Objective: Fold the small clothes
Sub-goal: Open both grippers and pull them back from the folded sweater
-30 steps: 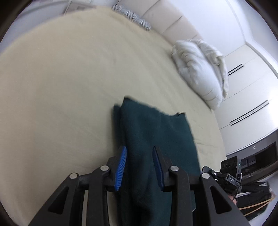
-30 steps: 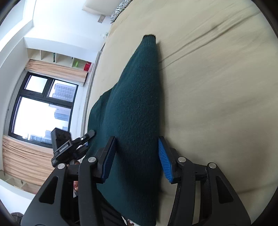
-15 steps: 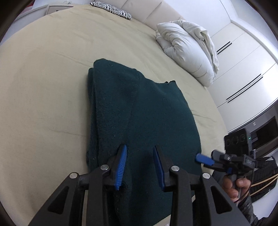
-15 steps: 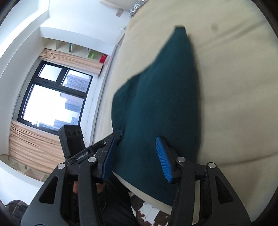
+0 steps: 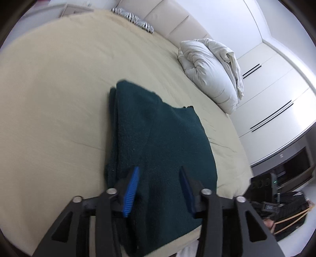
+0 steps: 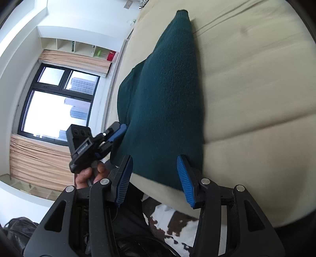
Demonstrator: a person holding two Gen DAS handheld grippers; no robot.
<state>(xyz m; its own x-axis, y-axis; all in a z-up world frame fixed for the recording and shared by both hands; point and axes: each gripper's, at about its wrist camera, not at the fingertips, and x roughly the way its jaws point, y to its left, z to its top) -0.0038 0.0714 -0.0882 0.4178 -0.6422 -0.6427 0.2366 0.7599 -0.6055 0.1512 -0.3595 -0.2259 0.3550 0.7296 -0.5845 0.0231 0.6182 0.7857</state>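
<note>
Sweater (image 5: 162, 150) flat, left gripper (image 5: 159, 176) wider than before

Left wrist view: rides low over the near edge of the bed (image 5: 59, 98), looking forward and down along the left gripper (image 5: 158, 178), toward the headboard (image 5: 167, 17), white duvet (image 5: 209, 71) and wardrobe doors (image 5: 276, 94). Right wrist view: close above the same edge (strongly rolled), facing across the bed toward the window (image 6: 57, 104). Both share the folded dark green sweater (image 5: 162, 142) (image 6: 167, 94); the right view also catches the left gripper (image 6: 118, 132).
</note>
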